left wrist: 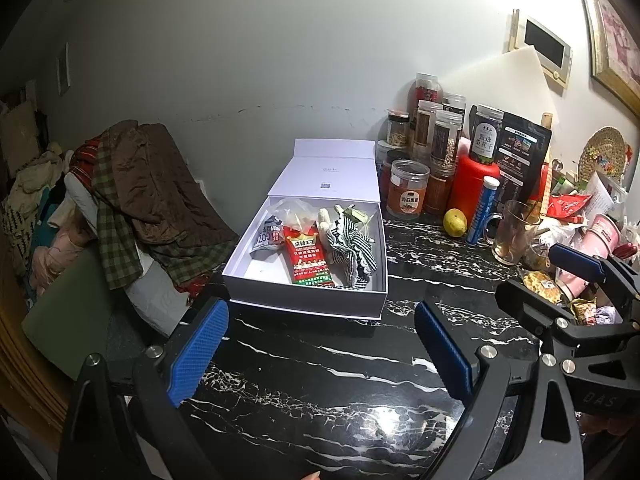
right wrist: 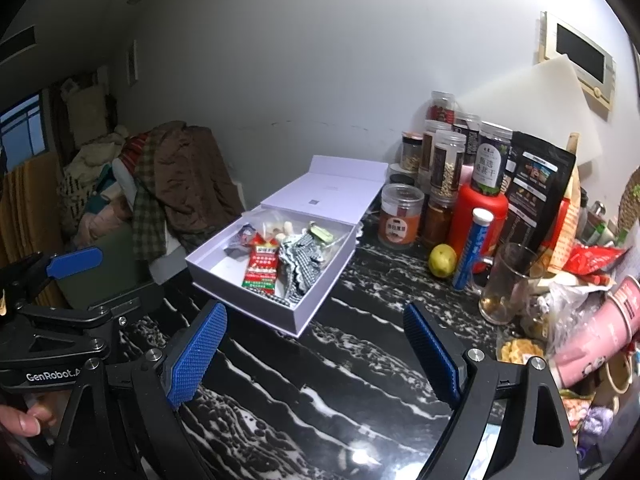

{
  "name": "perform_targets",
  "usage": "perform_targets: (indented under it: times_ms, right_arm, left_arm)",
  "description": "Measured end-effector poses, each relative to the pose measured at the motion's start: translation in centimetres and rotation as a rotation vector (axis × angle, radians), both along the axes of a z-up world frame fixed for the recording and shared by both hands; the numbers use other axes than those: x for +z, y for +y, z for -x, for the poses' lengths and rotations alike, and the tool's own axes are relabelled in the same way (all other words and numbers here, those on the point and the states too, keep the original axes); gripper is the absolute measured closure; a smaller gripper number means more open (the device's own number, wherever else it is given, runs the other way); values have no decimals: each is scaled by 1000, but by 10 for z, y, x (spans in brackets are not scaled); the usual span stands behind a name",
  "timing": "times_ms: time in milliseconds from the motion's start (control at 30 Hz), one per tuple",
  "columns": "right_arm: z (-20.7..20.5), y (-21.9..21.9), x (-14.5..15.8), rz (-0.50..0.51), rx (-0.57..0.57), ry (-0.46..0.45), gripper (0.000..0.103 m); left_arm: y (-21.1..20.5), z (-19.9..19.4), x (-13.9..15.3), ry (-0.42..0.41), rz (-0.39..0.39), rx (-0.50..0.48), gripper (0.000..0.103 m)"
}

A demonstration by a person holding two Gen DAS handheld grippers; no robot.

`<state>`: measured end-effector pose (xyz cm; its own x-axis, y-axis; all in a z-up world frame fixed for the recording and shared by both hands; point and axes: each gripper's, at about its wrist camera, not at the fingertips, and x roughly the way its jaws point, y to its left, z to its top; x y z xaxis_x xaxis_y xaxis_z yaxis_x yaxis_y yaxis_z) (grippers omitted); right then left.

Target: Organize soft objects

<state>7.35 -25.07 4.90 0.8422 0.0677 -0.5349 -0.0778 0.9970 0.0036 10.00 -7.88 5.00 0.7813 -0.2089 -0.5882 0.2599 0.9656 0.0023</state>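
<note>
Both wrist views face downward, near; share white box.

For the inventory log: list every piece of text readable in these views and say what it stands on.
"GenRobot.A": black body of the left gripper, edge cut off.
"BAS": black body of the right gripper, faint, cut off.
"ZO": small grey packet in the white cardboard box, partial.
Red snack packet, clear plastic jars, black pouch, blue tube: printed labels too small or blurred to read.
</note>
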Motion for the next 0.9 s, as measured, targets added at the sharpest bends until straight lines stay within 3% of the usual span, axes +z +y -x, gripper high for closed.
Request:
perform_targets:
  times_ms: [900]
  right_arm:
    - [0, -5, -5, 5, -16, 17, 12]
  left_arm:
    - [-7, -3, -6, 27, -12, -10, 7]
